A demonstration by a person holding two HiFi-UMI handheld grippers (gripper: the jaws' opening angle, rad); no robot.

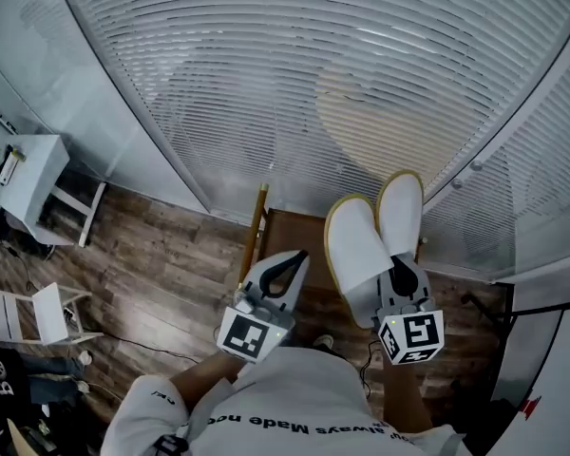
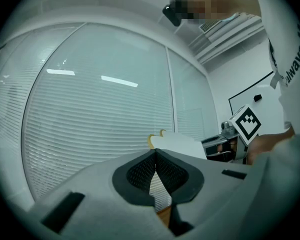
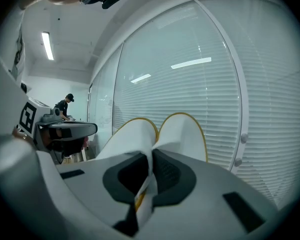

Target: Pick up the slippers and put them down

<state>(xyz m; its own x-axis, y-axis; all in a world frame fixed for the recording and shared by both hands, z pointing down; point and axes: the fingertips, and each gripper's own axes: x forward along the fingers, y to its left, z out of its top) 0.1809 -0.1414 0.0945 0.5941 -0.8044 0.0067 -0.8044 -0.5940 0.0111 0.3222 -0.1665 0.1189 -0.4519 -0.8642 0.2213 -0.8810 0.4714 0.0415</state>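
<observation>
white yellow-trimmed cloth slippers (image 1: 361, 245): likely light, floppy, pinch near edges; right gripper (image 1: 400, 272) clamps both, left gripper (image 1: 287, 266) closed, empty.

The slippers (image 1: 375, 245) are white, each sole edged with a thin yellow line. The left gripper (image 1: 299, 255) and the right gripper (image 1: 400, 266) have pale grey bodies, and their jaws carry black pads (image 2: 140, 171) with a fine mesh texture. Each marker cube (image 1: 247, 335) shows black square patterns on white. The blinds (image 1: 294, 84) are white with close horizontal slats. The floor (image 1: 161, 264) is dark brown wood in long planks, streaked with grey. The stand (image 1: 294, 228) is warm brown with a lighter tan leg. The shirt (image 1: 294, 397) is white with black lettering, and the cabinet (image 1: 33, 174) is white
</observation>
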